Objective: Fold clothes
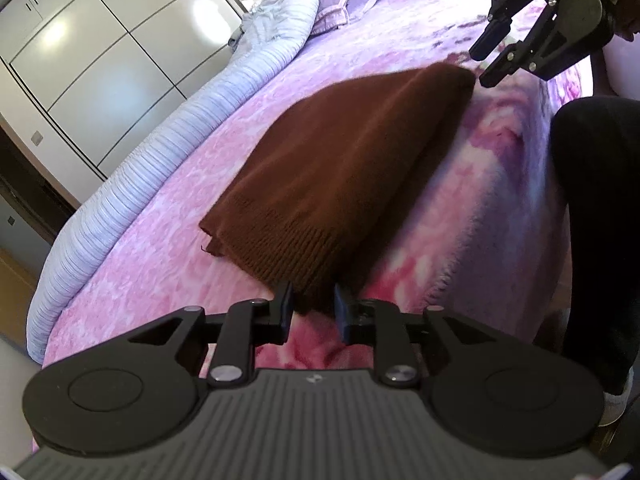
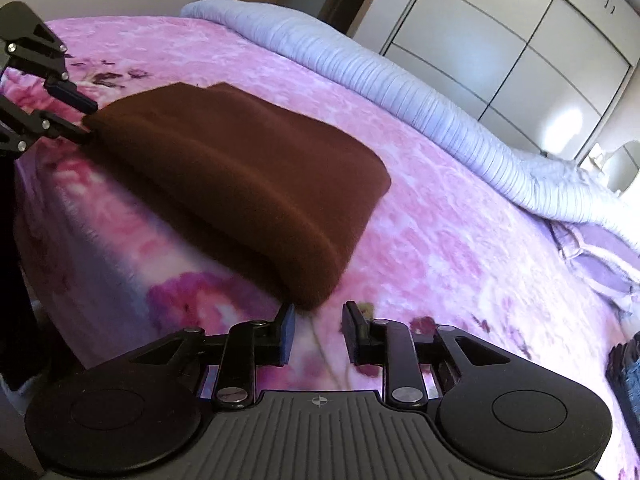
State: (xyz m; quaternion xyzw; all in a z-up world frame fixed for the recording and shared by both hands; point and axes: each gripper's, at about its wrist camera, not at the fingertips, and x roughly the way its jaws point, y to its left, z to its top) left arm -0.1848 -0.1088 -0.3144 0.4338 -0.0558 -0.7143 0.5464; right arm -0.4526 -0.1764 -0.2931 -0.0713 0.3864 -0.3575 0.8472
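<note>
A brown knitted garment (image 1: 340, 168) lay folded into a compact wedge near the edge of a bed covered with a pink floral blanket (image 1: 168, 240), as a person worked it from both ends with two handheld grippers. The left gripper (image 1: 312, 308) sat at the ribbed hem, its jaws narrow, with a corner of the knit between the pads; whether they pinched it could not be told. The right gripper (image 2: 318, 328) hovered at the opposite rounded fold, its jaws narrow but apart, nothing between them and the cloth just ahead of the tips. A rolled pale quilt (image 2: 400, 84) lay well beyond. The folding looked close to finished, with a last fold or a tidy-up seemingly in hand. The next move would probably call for the right gripper to reach the fold's edge and close on it.
</note>
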